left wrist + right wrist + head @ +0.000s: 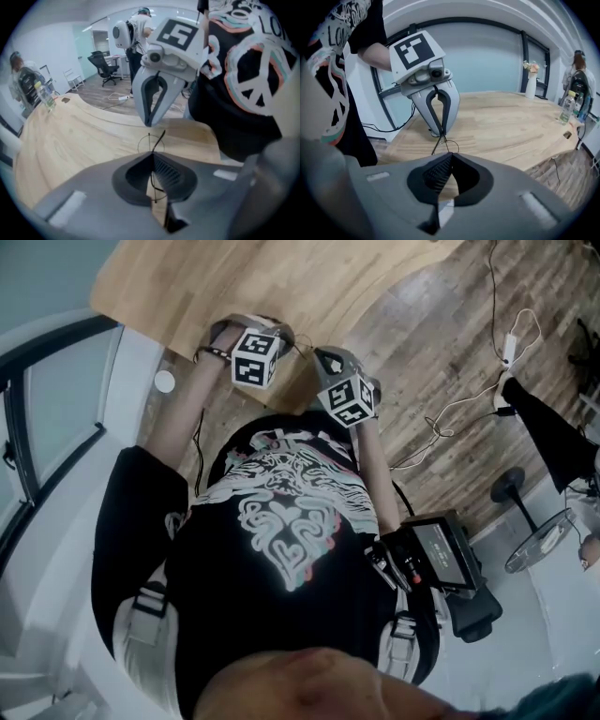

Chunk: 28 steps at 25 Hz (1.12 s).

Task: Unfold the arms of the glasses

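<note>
Left gripper (pixel 152 157) — mid-grey shell, charcoal ribbed pads. Left cube (pixel 255 357): black square markers on white. Right gripper (pixel 451 158): the same grey and charcoal. Right cube (pixel 345 399): black-on-white markers again.

Glasses (pixel 149 140) at the left gripper's jaws: thin black wire.

Table (pixel 511 122) under both grippers: pale honey wood with fine streaked grain.

Floor (pixel 441 324) off the right gripper's side: darker brown planks, with a white cable (pixel 509 348) across them.

Shirt (pixel 225 615) behind the grippers: black, with a white swirling print edged in pink and teal — a peace sign among it.

Wall (pixel 487 61) beyond the left gripper: pale blue-green, crossed by black window frames (pixel 524 51).
</note>
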{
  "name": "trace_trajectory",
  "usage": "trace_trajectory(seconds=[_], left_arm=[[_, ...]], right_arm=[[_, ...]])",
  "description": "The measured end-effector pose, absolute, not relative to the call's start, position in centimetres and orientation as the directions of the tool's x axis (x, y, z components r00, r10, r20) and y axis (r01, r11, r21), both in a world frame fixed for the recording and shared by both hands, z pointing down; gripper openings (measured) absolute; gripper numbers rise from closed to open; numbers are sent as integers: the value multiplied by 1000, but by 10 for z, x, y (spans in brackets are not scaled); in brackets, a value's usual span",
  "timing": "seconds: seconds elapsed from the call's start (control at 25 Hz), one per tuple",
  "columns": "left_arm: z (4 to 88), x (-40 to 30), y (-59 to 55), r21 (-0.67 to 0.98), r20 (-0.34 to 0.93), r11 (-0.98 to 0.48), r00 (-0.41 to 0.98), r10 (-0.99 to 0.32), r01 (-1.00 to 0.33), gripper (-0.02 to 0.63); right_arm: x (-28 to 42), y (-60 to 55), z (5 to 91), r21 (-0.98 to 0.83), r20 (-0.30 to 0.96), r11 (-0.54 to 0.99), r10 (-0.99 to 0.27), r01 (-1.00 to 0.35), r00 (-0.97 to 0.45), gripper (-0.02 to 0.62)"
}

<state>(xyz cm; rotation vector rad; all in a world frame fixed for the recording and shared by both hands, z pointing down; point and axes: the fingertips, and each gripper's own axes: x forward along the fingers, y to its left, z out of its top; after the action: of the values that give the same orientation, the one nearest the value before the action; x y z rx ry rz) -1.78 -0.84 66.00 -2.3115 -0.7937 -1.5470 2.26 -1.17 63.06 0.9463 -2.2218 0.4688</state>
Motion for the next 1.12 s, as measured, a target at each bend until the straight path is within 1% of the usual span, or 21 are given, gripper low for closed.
trace_trajectory(seconds=[0.16, 0.36, 0.52, 0.6, 0.84, 1.04, 1.08, 1.12], left_arm=[[648, -16, -3, 128, 871, -861, 358, 335, 493, -9], [642, -20, 1, 146, 839, -878, 413, 355, 457, -9], [627, -15, -2, 166, 773, -904, 518, 367, 393, -9], [617, -13, -4, 175, 727, -915, 579, 369, 363, -9], [603, -13, 0, 157, 644, -919, 668, 372, 361, -9], [597, -15, 4, 144, 614, -923, 699, 366, 356, -9], [597, -15, 5, 143, 612, -924, 702, 365, 355, -9], [596, -16, 5, 141, 611, -924, 704, 363, 354, -9]], right_arm=[[20, -16, 632, -37, 711, 709, -476, -704, -517, 0], [12, -11, 635, 23, 742, 797, -419, -604, -524, 0], [7, -4, 643, 48, 780, 851, -359, -523, -513, 0], [4, -3, 644, 52, 786, 863, -346, -503, -512, 0], [-3, -12, 638, 83, 776, 868, -365, -490, -515, 0], [-12, -17, 637, 109, 796, 899, -335, -424, -505, 2], [-14, -17, 637, 111, 805, 908, -320, -403, -500, 4], [-16, -17, 639, 110, 816, 918, -303, -382, -493, 49]])
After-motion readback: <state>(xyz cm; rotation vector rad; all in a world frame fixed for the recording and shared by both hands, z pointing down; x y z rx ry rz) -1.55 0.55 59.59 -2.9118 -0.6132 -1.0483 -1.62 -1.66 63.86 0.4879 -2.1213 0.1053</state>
